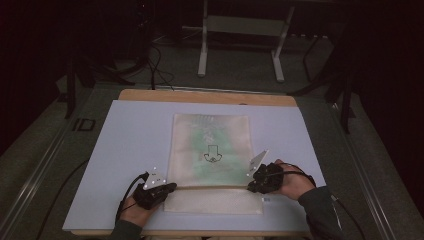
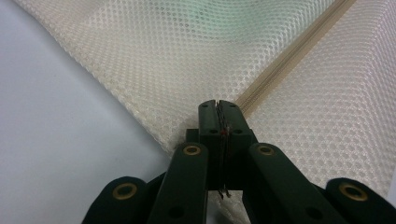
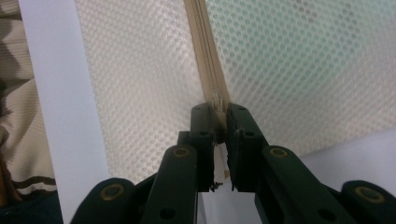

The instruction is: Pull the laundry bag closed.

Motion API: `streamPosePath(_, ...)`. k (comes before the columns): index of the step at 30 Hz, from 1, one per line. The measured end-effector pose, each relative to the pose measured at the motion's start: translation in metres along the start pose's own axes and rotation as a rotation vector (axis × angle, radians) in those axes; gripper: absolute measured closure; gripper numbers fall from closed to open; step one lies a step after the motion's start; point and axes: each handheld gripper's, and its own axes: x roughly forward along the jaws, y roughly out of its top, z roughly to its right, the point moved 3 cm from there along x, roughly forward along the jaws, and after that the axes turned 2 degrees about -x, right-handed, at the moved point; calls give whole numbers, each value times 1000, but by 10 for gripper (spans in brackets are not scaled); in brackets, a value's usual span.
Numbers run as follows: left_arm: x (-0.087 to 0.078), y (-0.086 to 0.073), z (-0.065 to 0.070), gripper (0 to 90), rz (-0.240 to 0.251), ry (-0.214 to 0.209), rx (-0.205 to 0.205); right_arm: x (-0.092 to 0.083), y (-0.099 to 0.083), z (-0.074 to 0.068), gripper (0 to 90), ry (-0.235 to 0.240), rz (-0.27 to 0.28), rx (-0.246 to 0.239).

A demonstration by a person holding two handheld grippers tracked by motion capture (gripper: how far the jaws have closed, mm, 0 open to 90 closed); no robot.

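A cream mesh bag (image 1: pixel 210 150) lies flat on the pale board (image 1: pixel 125 135), with something green showing through it and a black arrow mark on top. A zipper (image 1: pixel 210 188) crosses the bag near its front end. My left gripper (image 1: pixel 169 188) is at the zipper's left end, jaws shut on the bag's edge. In the left gripper view the gripper (image 2: pixel 218 105) pinches the mesh (image 2: pixel 177 60) where the zipper (image 2: pixel 289 60) ends. My right gripper (image 1: pixel 251 186) holds the zipper's right end. In the right gripper view the gripper (image 3: pixel 216 109) is shut on the beige zipper pull (image 3: pixel 217 101), with the zipper (image 3: pixel 204 46) running away from it.
The board rests on a wooden table (image 1: pixel 207 96). A white metal stand (image 1: pixel 240 45) and cables (image 1: pixel 155 65) sit on the dark floor beyond. Bare board lies left and right of the bag. A person's striped clothing (image 3: pixel 11 93) shows past the board edge.
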Motion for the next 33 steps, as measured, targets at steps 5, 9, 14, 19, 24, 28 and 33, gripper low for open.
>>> streamPosePath(5, 0, 0, 0, 883, -1, -1, 0, -2, -8, 1, 820, -5, -9, 15)
streamPosePath(9, 0, 0, 0, 883, 0, -2, -1, -3, -11, 2, 820, -4, -7, 17)
streamPosePath(14, 0, 0, 0, 883, 0, -1, 0, -3, -15, 3, 820, -8, -13, 24)
streamPosePath(19, 0, 0, 0, 882, 0, 0, 1, -5, -19, 3, 819, 0, 2, 35)
streamPosePath(24, 0, 0, 0, 882, -1, -2, -2, -4, -20, 2, 817, -7, -2, 30)
streamPosePath(28, 0, 0, 0, 882, -1, -1, -1, -3, -20, 1, 806, -12, -8, 27)
streamPosePath(33, 0, 0, 0, 882, -1, -3, -3, -1, -23, 2, 736, -7, -32, 42)
